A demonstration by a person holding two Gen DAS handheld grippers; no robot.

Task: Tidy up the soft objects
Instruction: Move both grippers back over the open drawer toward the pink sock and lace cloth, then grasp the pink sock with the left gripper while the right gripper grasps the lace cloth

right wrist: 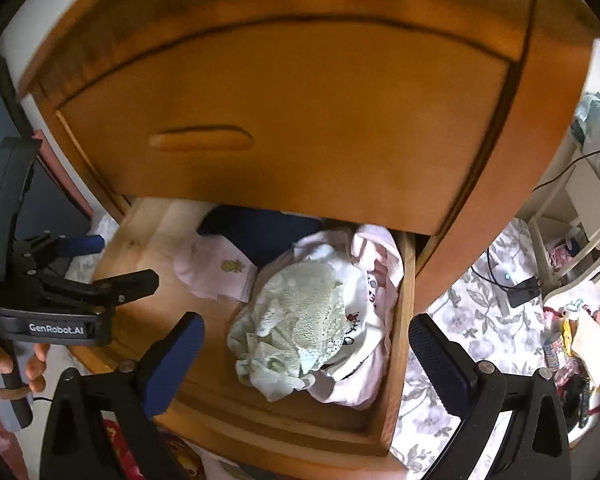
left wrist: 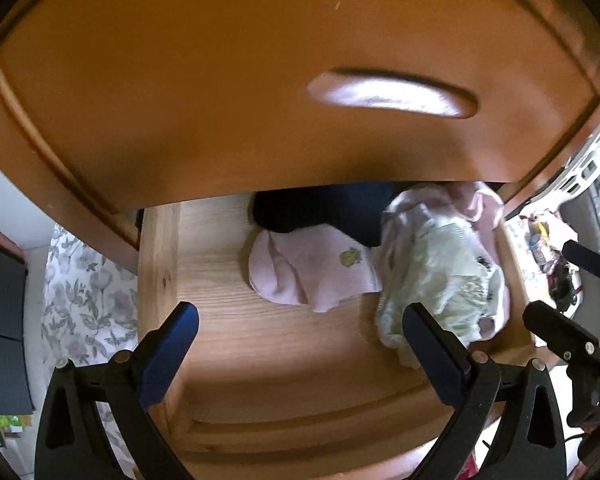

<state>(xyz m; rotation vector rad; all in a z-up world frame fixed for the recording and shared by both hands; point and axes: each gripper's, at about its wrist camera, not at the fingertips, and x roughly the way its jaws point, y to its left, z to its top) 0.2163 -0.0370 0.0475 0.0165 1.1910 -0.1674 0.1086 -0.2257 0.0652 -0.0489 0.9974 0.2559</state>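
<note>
Hovering over the open wooden drawer (left wrist: 160, 264), we hold our left gripper (left wrist: 300, 344) spread wide and empty, bare boards ahead of it. Our right gripper (right wrist: 306, 354) gapes wide too, straddling the drawer's right wall (right wrist: 402, 312). A closed drawer front (right wrist: 300, 120) overhangs beyond both. Between the right fingers sits a crumpled pale-green lace garment (right wrist: 300, 312) on pink clothes (right wrist: 364, 380); a pink folded cloth (left wrist: 312, 276) lies beyond the left fingers.
</note>
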